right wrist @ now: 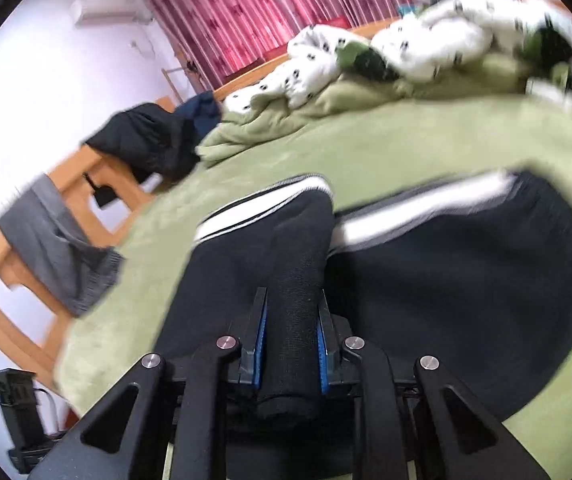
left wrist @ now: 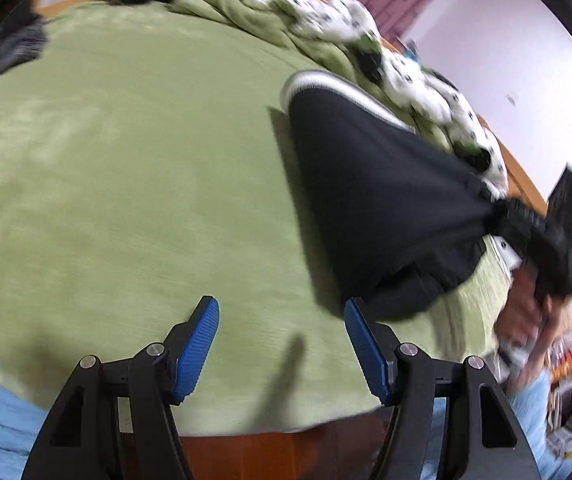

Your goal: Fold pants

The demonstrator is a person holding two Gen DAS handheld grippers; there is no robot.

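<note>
Pants (right wrist: 446, 264): black, white side stripe, bunched, on your green bed (left wrist: 125, 160). Right tongs (right wrist: 290, 332): clamped on a fold of them. Left tongs (left wrist: 281, 340): apart, holding nothing, above bed.

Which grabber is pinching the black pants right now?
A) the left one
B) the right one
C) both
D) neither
B: the right gripper is shut on a bunched fold of the black pants, while the left gripper hangs open above the green blanket.
</note>
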